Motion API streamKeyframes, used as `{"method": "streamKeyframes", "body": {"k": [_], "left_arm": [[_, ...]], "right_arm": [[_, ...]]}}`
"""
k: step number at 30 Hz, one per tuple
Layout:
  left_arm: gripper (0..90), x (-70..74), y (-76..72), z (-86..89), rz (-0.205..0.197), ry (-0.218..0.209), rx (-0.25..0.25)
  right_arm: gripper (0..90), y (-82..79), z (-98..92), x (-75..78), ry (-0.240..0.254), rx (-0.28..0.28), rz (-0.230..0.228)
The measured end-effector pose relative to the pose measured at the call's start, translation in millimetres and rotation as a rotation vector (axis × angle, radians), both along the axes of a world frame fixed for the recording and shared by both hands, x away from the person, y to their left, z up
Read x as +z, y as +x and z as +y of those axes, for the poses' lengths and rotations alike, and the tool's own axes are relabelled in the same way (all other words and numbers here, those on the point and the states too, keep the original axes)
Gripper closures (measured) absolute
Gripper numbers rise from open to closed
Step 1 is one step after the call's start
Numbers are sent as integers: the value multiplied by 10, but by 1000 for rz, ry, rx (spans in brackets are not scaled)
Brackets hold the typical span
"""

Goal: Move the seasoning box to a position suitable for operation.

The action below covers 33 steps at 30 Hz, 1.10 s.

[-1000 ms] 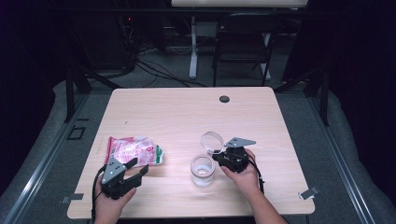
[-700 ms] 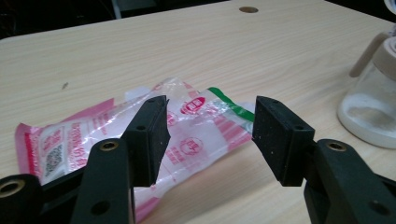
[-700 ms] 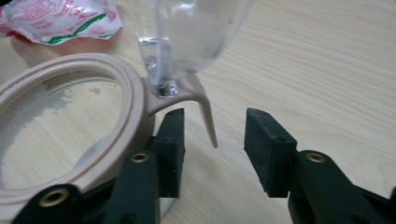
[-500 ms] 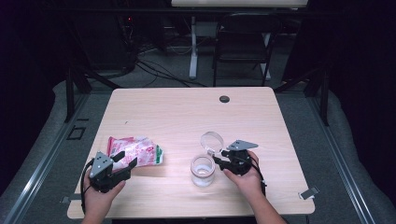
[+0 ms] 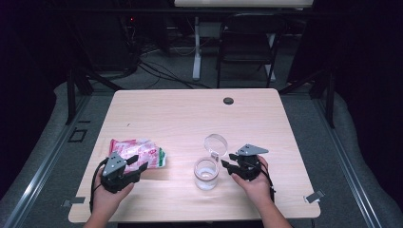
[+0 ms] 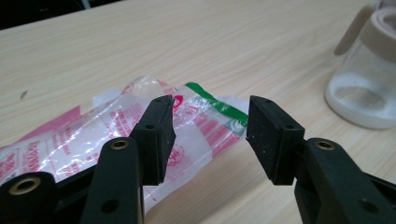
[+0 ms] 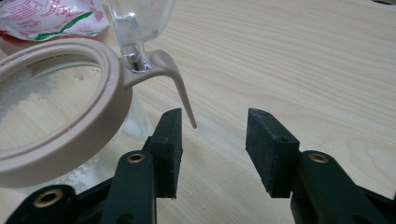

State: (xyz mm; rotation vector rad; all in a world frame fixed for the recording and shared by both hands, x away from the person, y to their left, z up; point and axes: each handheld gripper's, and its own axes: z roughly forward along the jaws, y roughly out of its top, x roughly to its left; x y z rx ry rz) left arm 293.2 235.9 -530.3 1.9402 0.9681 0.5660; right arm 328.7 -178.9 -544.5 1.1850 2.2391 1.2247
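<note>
Just ahead of the left gripper point(image 5: 134, 162), whose spread jaws have been closing with nothing pinched, lies the plastic packet point(image 6: 116, 133), long axis leftward; right gripper point(image 5: 227, 160), spread, waits beside the open jar point(image 5: 206, 173)

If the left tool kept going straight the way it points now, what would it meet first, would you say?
Most likely the plastic packet: the left tool stands open with the packet's end just ahead, under its jaws. Depth is hard to judge.

Packet point(image 5: 138, 151) lies left of the jar point(image 5: 206, 173) (lid point(image 5: 215, 143) behind) on table point(image 5: 190, 114).
</note>
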Motion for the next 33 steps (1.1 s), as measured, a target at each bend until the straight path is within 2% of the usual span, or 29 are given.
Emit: {"method": "streamKeyframes", "body": {"k": [2,4,7,11,15,19,22,24,28,33], "left_arm": [[506,-28,14,-45,3,41,-12],[499,-68,38,-97,-21,122,-13],[453,-117,83,-143,-2,174,-28],[408,-139,101,-207,19,204,-47],[392,-142,106,-278,22,222,-61],[383,-170,135,-342,27,276,-83],[384,-191,147,-390,12,328,-84],[384,-210,162,-417,7,338,-82],[384,-244,216,-452,-16,390,-72],[384,-290,297,-470,-27,408,-43]], "right_arm": [[559,-8,-6,1,-2,-5,0],[558,-17,-14,1,-6,-4,-2],[554,-33,-25,-7,-4,-3,-2],[548,-47,-38,-12,1,-4,0],[544,-69,-55,-13,-3,-3,-1],[538,-95,-82,-20,1,-7,-3],[532,-116,-99,-18,-5,-7,-3],[531,-127,-98,-27,2,-8,-11],[527,-155,-105,-35,-6,-9,-10],[523,-194,-127,-37,-22,-5,-15]]}}
